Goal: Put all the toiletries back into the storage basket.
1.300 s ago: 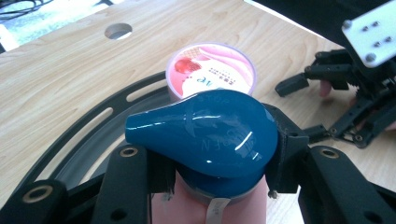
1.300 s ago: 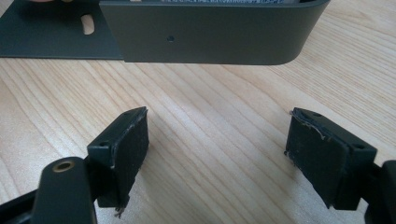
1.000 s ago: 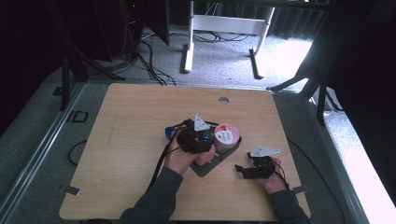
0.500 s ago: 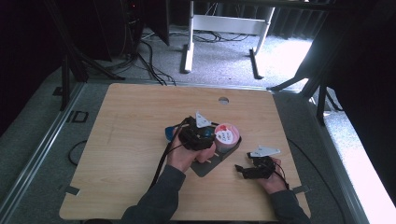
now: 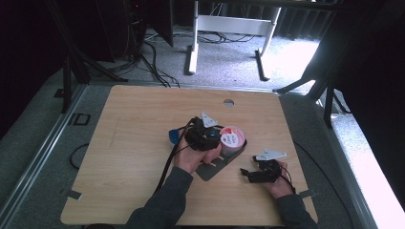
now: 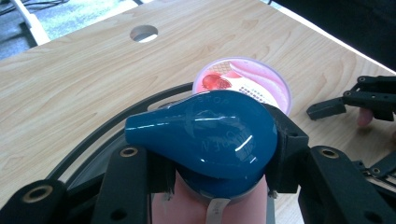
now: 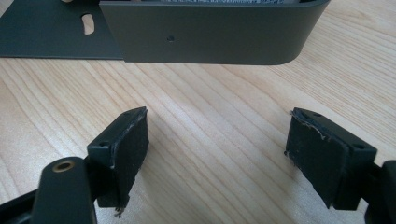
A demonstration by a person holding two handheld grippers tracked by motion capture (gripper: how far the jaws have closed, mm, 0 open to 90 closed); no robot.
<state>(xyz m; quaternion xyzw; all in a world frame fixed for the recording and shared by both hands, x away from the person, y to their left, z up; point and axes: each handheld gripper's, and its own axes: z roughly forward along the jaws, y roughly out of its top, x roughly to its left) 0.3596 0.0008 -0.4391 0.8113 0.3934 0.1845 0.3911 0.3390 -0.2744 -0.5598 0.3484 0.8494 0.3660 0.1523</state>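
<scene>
**Blue-capped bottle clamped in the left tongs beside a pink tub**

In the high view, the left tongs [image 5: 210,136] are seen over a dark metal tray [image 5: 210,171] near the middle of the bench [image 5: 133,124], just beside a pink yogurt tub [image 5: 230,140]. The right tongs [image 5: 249,174] lie low on the bench, apart from the tray.

In the left gripper view, a blue-capped bottle [image 6: 205,133] is clamped between the jaws, the tub [image 6: 243,86] behind it.

In the right gripper view, the jaws are held wide apart over bare wood, the tray wall [image 7: 210,32] ahead.

Bright daylight, dark surroundings, sharp focus
</scene>
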